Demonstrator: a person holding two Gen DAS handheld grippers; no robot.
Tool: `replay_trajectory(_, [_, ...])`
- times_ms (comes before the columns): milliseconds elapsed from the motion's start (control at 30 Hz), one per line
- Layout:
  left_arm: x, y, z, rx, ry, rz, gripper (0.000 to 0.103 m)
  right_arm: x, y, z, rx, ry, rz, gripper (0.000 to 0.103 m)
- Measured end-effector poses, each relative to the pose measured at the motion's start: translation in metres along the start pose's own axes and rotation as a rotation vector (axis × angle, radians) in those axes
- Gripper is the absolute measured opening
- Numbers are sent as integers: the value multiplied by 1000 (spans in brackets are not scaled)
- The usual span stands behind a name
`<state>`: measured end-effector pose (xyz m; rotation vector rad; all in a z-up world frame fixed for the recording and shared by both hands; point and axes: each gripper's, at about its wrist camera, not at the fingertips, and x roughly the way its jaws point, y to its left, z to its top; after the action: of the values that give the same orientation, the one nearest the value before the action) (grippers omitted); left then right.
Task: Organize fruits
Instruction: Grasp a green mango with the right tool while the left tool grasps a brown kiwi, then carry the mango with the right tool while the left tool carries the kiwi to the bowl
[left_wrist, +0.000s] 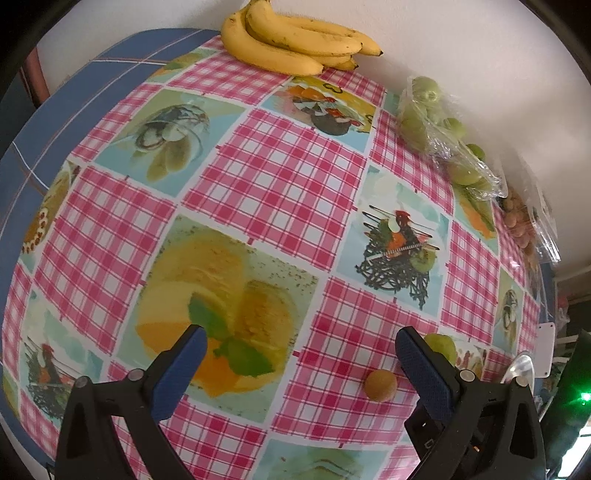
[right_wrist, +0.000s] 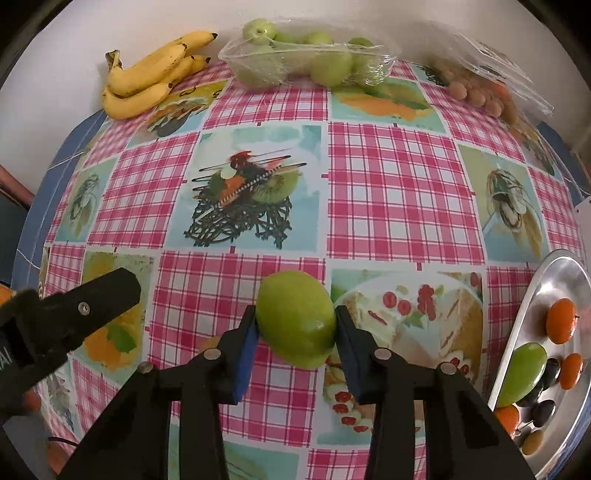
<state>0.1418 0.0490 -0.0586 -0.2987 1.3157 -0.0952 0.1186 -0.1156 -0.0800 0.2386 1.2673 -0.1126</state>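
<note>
Green fruit (right_wrist: 295, 319) between right gripper (right_wrist: 295, 332) pads

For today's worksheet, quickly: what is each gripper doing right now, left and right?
Left gripper: open, holding nothing; a small brown fruit lies on the tablecloth between its fingers.
Right gripper: closed on a green fruit.
</note>
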Motion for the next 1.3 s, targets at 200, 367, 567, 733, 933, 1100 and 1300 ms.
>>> replay_trajectory(200, [5, -8, -5, -2, 21, -28, 102, -3, -11, -6, 13, 13, -2, 42])
replay_trajectory(367, [12, -20, -13, 34, 47, -47, 97, -10, -29, -17, 41, 26, -19, 42])
replay_trajectory(567, [18, -36, -22, 79, 73, -72, 79, -20, -41, -24, 56, 29, -22, 42])
replay_trajectory(733, [22, -46, -29, 106, 88, -83, 66, -29, -46, -28, 63, 20, -13, 42])
replay_trajectory(933, [26, -55, -35, 121, 91, -84, 48, -40, -53, -32, 67, 10, -8, 42])
replay_trajectory(1100, [29, -60, -40, 126, 92, -90, 30, -50, -56, -34, 72, -5, -8, 42])
replay_trajectory(1300, [19, -60, -46, 134, 72, -103, 27, -64, -58, -38, 75, -27, -4, 42])
